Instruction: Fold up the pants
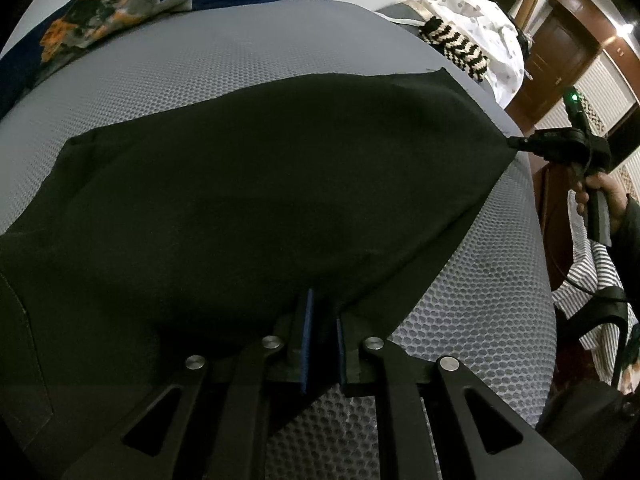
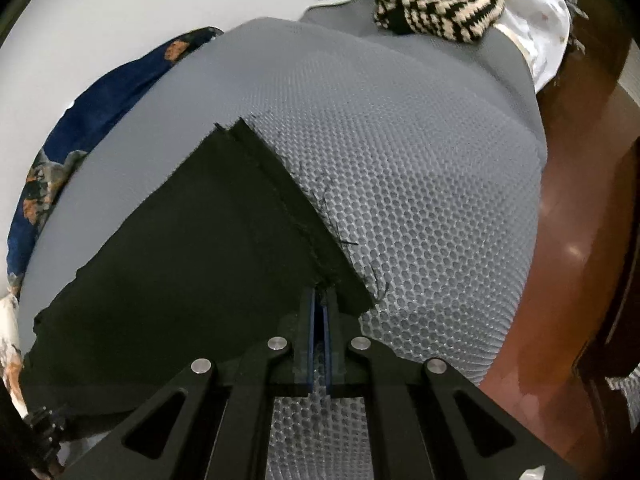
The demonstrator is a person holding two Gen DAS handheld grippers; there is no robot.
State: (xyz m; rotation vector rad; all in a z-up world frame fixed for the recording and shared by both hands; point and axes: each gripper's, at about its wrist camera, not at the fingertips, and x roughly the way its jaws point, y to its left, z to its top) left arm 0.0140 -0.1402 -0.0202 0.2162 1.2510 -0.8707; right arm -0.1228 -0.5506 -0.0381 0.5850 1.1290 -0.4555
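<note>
Pants (image 1: pixel 240 200) on grey mattress (image 1: pixel 240 60): fold mid-way.
Left gripper (image 1: pixel 322 320) and right gripper (image 2: pixel 319 300) each clamp an edge; layers doubled, further folds left.

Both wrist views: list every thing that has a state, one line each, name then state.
pants: black, spread over the mat, gripped at two edges
left tongs: shut on the pants' near edge
right tongs: shut on the pants' frayed hem
mat: grey, honeycomb-textured, partly covered by the pants
knit piece: striped, crumpled at the mat's far end
blue cloth: patterned, bunched along the mat's far edge
</note>
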